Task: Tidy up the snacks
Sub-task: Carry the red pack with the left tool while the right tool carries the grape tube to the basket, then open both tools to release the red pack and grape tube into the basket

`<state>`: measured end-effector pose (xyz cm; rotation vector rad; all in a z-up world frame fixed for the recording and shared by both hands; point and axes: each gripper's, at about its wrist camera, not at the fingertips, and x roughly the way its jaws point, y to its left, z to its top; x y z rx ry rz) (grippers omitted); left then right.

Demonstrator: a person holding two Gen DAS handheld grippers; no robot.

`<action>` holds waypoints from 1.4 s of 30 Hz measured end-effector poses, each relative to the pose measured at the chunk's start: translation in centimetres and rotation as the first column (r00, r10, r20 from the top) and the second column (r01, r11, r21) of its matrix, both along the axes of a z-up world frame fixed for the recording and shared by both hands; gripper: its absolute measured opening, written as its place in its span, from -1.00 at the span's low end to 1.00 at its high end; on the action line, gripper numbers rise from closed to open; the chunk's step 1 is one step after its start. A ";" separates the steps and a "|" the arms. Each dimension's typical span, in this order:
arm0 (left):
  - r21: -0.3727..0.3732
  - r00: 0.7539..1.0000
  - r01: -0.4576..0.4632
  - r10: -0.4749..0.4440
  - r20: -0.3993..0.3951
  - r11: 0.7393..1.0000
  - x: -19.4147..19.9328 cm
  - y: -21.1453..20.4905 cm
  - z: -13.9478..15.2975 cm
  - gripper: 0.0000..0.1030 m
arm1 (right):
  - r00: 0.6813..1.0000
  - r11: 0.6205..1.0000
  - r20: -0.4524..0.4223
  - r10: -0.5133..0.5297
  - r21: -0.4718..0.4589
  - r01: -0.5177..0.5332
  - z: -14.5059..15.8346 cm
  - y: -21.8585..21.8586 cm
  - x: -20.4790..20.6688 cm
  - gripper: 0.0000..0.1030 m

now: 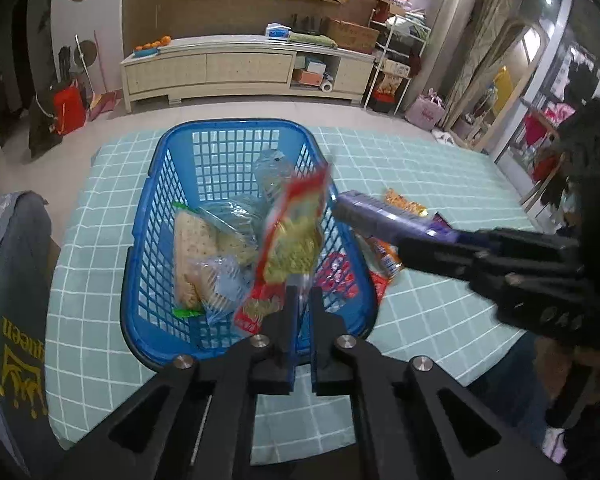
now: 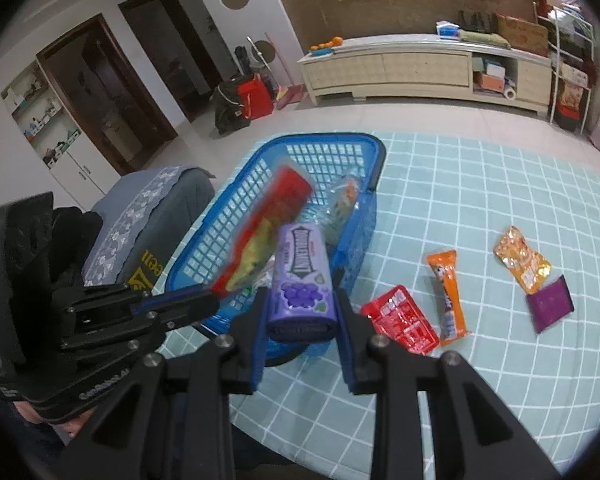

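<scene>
1. Over the blue basket (image 1: 236, 125), a red and yellow snack packet (image 1: 296, 236) hangs upright and much blurred, with its lower clear edge at the tips of the left gripper (image 1: 303, 292).
2. The jaws of the left gripper stand almost together, with only a thin gap between them. Whether the pads press on the packet edge, I cannot tell.
3. The right gripper (image 2: 301, 292) is closed on a purple gum box (image 2: 302, 284) with grapes printed on it. Both fingers lie against the long sides of the box, and its far end points to the basket.
4. In the left wrist view this box is above the right rim of the basket, just beside the red and yellow packet.
5. Inside the basket lie packs of pale crackers (image 1: 196, 248) and, nearer the far wall, a crumpled clear bag (image 1: 272, 168).
6. The basket stands on a table with a light green checked cloth (image 2: 480, 184).
7. On the cloth to the right of the basket lie four more snacks: a red packet (image 2: 400, 320) near the basket, an orange bar (image 2: 446, 296) just beside it, then an orange-gold packet (image 2: 522, 260) that touches a dark purple packet (image 2: 550, 306).
8. A chair with a grey cover (image 1: 16, 260) stands at the left of the table, and a low pale cabinet (image 1: 244, 68) is at the far wall.
</scene>
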<state>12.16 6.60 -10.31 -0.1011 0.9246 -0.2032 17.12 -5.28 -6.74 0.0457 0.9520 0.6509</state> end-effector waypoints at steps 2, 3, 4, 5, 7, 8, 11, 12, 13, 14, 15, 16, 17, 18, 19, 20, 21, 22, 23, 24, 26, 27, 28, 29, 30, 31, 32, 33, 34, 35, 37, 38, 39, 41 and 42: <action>0.003 1.000 -0.003 0.003 -0.015 1.000 0.2 0.2 -0.7 -0.32 | 1.000 1.000 -0.007 -0.012 0.007 0.012 -0.1 -0.4 0.0 -0.33; 0.005 1.000 -0.009 0.009 -0.020 1.000 0.2 0.3 -1.0 -0.08 | 1.000 1.000 -0.009 -0.015 0.008 0.015 -0.1 -0.5 -0.1 -0.33; 0.007 1.000 -0.013 0.013 -0.021 1.000 0.1 0.4 -1.2 -0.06 | 1.000 1.000 -0.012 -0.019 0.007 0.019 -0.1 -0.7 -0.1 -0.33; 0.007 1.000 -0.014 0.014 -0.019 1.000 0.1 0.4 -1.1 -0.03 | 1.000 1.000 -0.015 -0.021 0.006 0.021 -0.1 -0.8 -0.1 -0.33; 0.009 1.000 -0.008 0.008 -0.013 1.000 -0.3 0.5 -1.0 0.09 | 1.000 1.000 -0.017 -0.026 0.003 0.026 -0.1 -1.0 -0.1 -0.33; 0.016 1.000 -0.006 0.006 -0.007 1.000 -0.5 0.6 -0.8 0.12 | 1.000 1.000 -0.015 -0.027 0.002 0.027 -0.1 -1.0 -0.1 -0.33; 0.047 1.000 -0.009 0.008 0.020 0.999 -0.9 0.8 -0.1 0.18 | 1.000 1.000 -0.009 -0.020 0.001 0.020 0.2 -0.8 -0.1 -0.33; 0.053 0.999 -0.016 0.014 0.031 0.998 -1.0 1.0 0.2 0.18 | 1.000 1.000 -0.005 -0.014 -0.001 0.014 0.4 -0.5 -0.1 -0.33; 0.052 0.999 -0.020 0.018 0.039 0.998 -1.1 1.4 0.4 0.18 | 1.000 1.000 -0.002 -0.009 -0.002 0.009 0.4 -0.3 -0.1 -0.33; 0.047 0.999 -0.025 0.023 0.049 0.999 -1.2 1.7 0.8 0.20 | 1.000 1.000 0.002 0.000 -0.007 0.000 0.5 0.1 -0.1 -0.33; 0.043 0.998 -0.028 0.026 0.055 0.999 -1.2 2.1 1.0 0.26 | 1.000 1.000 0.006 0.008 -0.013 -0.008 0.6 0.5 0.0 -0.33; 0.042 0.997 -0.035 0.033 0.064 0.998 -1.3 2.5 1.3 0.29 | 1.000 1.000 0.009 0.016 -0.018 -0.016 0.6 0.8 0.1 -0.33; 0.045 0.997 -0.043 0.040 0.072 0.998 -1.3 2.9 1.6 0.29 | 1.000 0.999 0.010 0.023 -0.023 -0.022 0.6 1.1 0.2 -0.33; 0.048 0.996 -0.050 0.047 0.077 0.998 -1.3 3.1 1.7 0.29 | 1.000 0.999 0.011 0.028 -0.026 -0.028 0.6 1.4 0.3 -0.33; 0.051 0.995 -0.057 0.053 0.081 0.997 -1.2 3.5 1.9 0.29 | 0.999 0.999 0.013 0.034 -0.030 -0.034 0.6 1.7 0.4 -0.33; 0.051 0.995 -0.063 0.059 0.083 0.997 -1.2 3.8 2.0 0.29 | 0.999 0.999 0.015 0.042 -0.034 -0.042 0.6 2.1 0.5 -0.33; 0.051 0.994 -0.070 0.066 0.084 0.996 -1.1 4.3 2.1 0.29 | 0.999 0.998 0.017 0.049 -0.036 -0.048 0.6 2.5 0.7 -0.33; 0.051 0.994 -0.077 0.073 0.084 0.996 -1.0 4.7 2.1 0.30 | 0.998 0.998 0.019 0.056 -0.039 -0.056 0.6 2.8 0.9 -0.33; 0.053 0.993 -0.086 0.081 0.081 0.995 -0.8 5.1 2.2 0.30 | 0.998 0.997 0.020 0.067 -0.042 -0.066 0.7 3.3 1.1 -0.33; 0.054 0.993 -0.097 0.093 0.078 0.994 -0.6 5.7 2.2 0.30 | 0.997 0.996 0.022 0.075 -0.046 -0.074 0.7 3.8 1.2 -0.33; 0.052 0.991 -0.113 0.109 0.075 0.992 -0.4 6.4 2.0 0.30 | 0.995 0.994 0.027 0.094 -0.056 -0.092 0.8 4.8 1.6 -0.33; 0.051 0.990 -0.122 0.118 0.074 0.991 -0.2 6.8 1.9 0.30 | 0.994 0.993 0.028 0.103 -0.062 -0.101 0.8 5.3 1.7 -0.33; 0.048 0.989 -0.132 0.128 0.072 0.990 -0.1 7.3 1.7 0.30 | 0.993 0.991 0.029 0.113 -0.069 -0.111 0.7 5.8 2.0 -0.33; 0.045 0.988 -0.138 0.134 0.070 0.989 -0.1 7.7 1.6 0.30 | 0.992 0.990 0.031 0.123 -0.077 -0.120 0.7 6.3 2.1 -0.33; 0.041 0.988 -0.144 0.141 0.067 0.989 -0.1 8.0 1.4 0.30 | 0.991 0.988 0.033 0.131 -0.086 -0.128 0.6 6.8 2.3 -0.33; 0.037 0.987 -0.150 0.147 0.064 0.988 0.0 8.5 1.2 0.30 | 0.990 0.986 0.036 0.138 -0.096 -0.134 0.5 7.4 2.5 -0.33; 0.035 0.986 -0.156 0.153 0.061 0.987 0.1 8.7 1.1 0.30 | 0.989 0.984 0.041 0.144 -0.110 -0.139 0.4 7.9 2.7 -0.33; 0.034 0.986 -0.161 0.159 0.058 0.986 0.2 9.1 0.9 0.30 | 0.988 0.982 0.048 0.147 -0.130 -0.140 0.2 8.6 3.0 -0.33; 0.034 0.985 -0.165 0.163 0.053 0.986 0.3 9.4 0.7 0.30 | 0.988 0.979 0.050 0.148 -0.149 -0.139 0.0 9.2 3.2 -0.33; 0.036 0.984 -0.172 0.171 0.046 0.984 0.5 9.7 0.4 0.30 | 0.988 0.977 0.047 0.149 -0.162 -0.140 -0.3 9.7 3.5 -0.33; 0.037 0.982 -0.184 0.183 0.038 0.982 0.7 10.0 0.2 0.30 | 0.987 0.974 0.027 0.158 -0.167 -0.151 -1.0 10.4 4.0 -0.33; 0.033 0.982 -0.187 0.186 0.036 0.982 0.7 10.2 0.1 0.30 | 0.986 0.972 0.015 0.165 -0.170 -0.160 -1.4 10.8 4.2 -0.33; 0.026 0.981 -0.190 0.189 0.033 0.981 0.8 10.4 0.0 0.30 | 0.986 0.971 0.010 0.167 -0.176 -0.163 -1.7 11.2 4.5 -0.33; 0.013 0.981 -0.192 0.191 0.025 0.981 1.0 10.7 -0.2 0.30 | 0.987 0.968 0.002 0.162 -0.195 -0.159 -2.4 11.8 5.1 -0.33; 0.011 0.982 -0.190 0.190 0.021 0.982 1.2 10.8 -0.3 0.30 | 0.987 0.968 -0.004 0.161 -0.197 -0.158 -2.7 12.0 5.3 -0.33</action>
